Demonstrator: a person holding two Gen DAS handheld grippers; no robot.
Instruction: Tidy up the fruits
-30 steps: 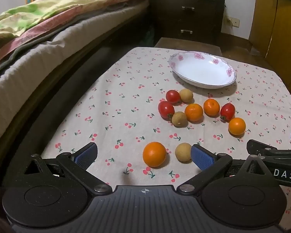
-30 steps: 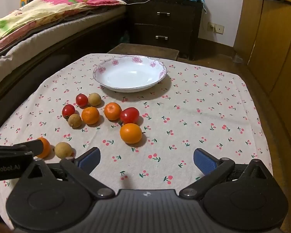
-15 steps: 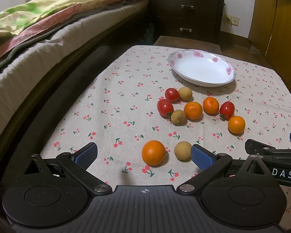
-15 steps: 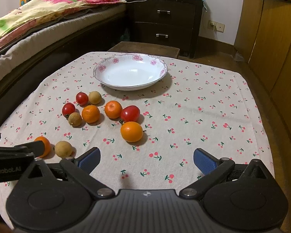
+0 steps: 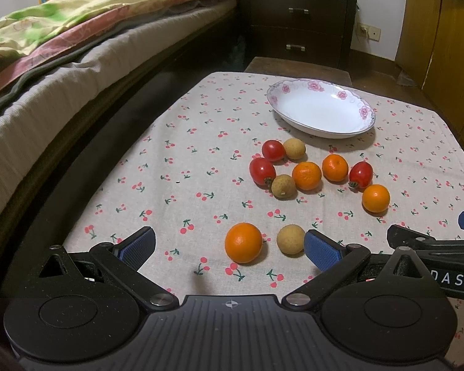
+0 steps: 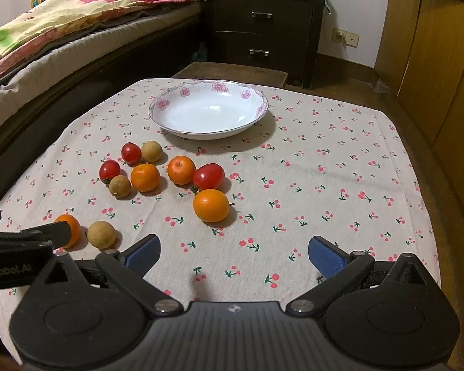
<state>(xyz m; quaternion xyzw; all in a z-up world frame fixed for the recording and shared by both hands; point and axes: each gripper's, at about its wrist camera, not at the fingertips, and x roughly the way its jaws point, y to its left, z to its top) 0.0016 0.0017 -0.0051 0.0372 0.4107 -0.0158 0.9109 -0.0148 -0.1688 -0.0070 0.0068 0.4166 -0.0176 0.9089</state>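
Observation:
Several fruits lie on a cherry-print cloth: oranges, red tomatoes and tan longans. A white floral bowl [image 5: 321, 113] stands empty behind them; it also shows in the right wrist view [image 6: 208, 111]. My left gripper [image 5: 229, 249] is open, low over the cloth, with an orange [image 5: 243, 242] and a longan [image 5: 290, 239] between its fingers. My right gripper [image 6: 234, 252] is open and empty, above bare cloth in front of another orange [image 6: 211, 205]. A cluster of fruit [image 6: 145, 176] lies left of it.
A bed with a colourful quilt [image 5: 77, 24] runs along the left. A dark drawer chest [image 6: 263, 34] stands behind the table, with a wooden stool [image 6: 232, 72] at the far edge. Wooden cupboards [image 6: 433, 61] are on the right.
Both grippers have eased slightly back or up; the fruits and bowl sit a little farther away in view. Nothing was taken hold of.

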